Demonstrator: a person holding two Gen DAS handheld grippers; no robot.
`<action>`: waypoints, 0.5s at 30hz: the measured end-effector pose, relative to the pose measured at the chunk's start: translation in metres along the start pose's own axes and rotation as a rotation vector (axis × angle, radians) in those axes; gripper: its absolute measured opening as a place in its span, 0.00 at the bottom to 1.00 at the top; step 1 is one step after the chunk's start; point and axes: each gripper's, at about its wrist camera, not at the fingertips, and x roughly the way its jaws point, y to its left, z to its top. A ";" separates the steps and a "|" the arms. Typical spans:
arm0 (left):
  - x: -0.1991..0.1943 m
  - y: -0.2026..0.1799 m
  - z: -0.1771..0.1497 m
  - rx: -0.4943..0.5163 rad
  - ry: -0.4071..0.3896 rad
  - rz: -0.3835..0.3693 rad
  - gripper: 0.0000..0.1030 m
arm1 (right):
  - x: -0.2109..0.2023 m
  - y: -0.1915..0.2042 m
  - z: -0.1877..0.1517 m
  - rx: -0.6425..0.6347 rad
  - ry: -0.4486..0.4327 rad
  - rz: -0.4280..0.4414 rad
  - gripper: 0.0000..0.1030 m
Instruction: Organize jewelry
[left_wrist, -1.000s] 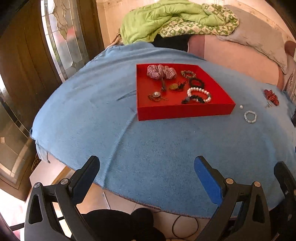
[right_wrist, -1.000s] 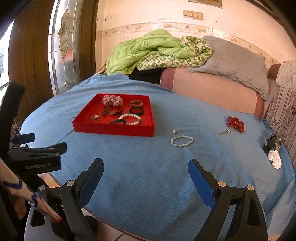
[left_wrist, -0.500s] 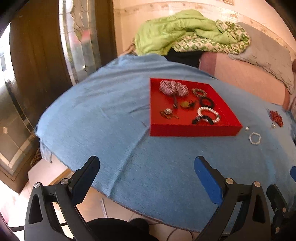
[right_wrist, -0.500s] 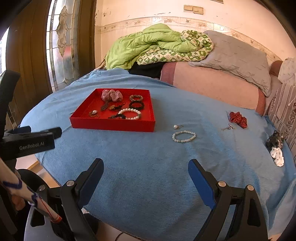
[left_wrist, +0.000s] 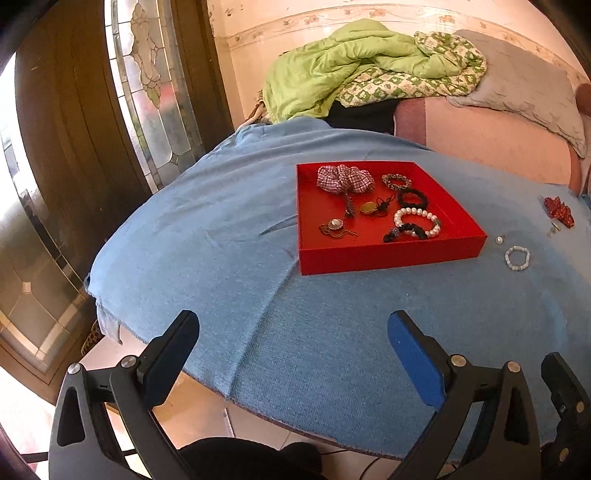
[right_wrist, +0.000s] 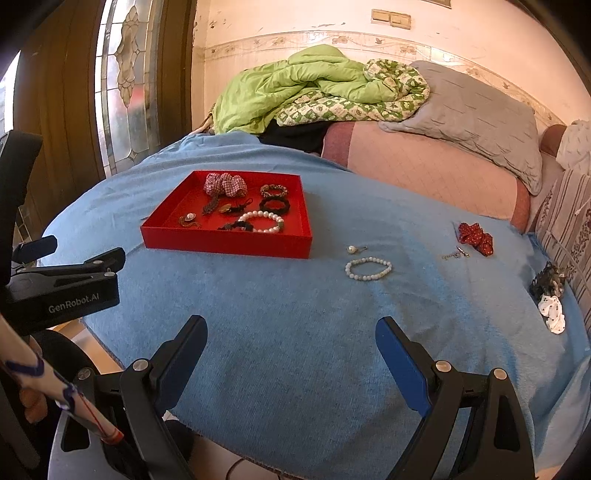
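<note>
A red tray (left_wrist: 388, 254) (right_wrist: 225, 243) sits on the blue cloth and holds a checked scrunchie (left_wrist: 343, 179), a pearl bracelet (left_wrist: 417, 221), a black hair tie (left_wrist: 412, 197) and several small pieces. Right of the tray lie a white bead bracelet (right_wrist: 368, 268) (left_wrist: 517, 257), a pearl earring (right_wrist: 352, 249), a small metal clasp (right_wrist: 456, 254) and a red scrunchie (right_wrist: 475, 238). My left gripper (left_wrist: 291, 350) hangs open near the cloth's front edge, nothing between its fingers. My right gripper (right_wrist: 291, 350) is open too, short of the bead bracelet.
A black-and-white scrunchie (right_wrist: 548, 295) lies at the cloth's far right. Behind are a pink sofa (right_wrist: 424, 166), a green blanket (right_wrist: 295, 88) and a grey pillow (right_wrist: 476, 118). A glass door (left_wrist: 147, 92) stands left. The left gripper's body (right_wrist: 62, 291) shows at the right view's left edge.
Both views have swung slightly: the tray has slid right in the left wrist view, and the left gripper's body has risen in the right wrist view. Jewelry has not moved.
</note>
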 end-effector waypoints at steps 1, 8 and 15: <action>0.000 0.000 0.000 0.001 0.000 0.002 0.99 | 0.000 0.000 0.000 0.001 0.000 0.001 0.92; 0.001 0.000 -0.001 0.004 0.007 0.000 0.99 | 0.000 0.001 0.000 0.000 0.001 0.001 0.92; 0.002 0.000 -0.001 0.009 0.013 0.000 0.99 | 0.000 0.000 -0.002 -0.003 0.006 0.002 0.92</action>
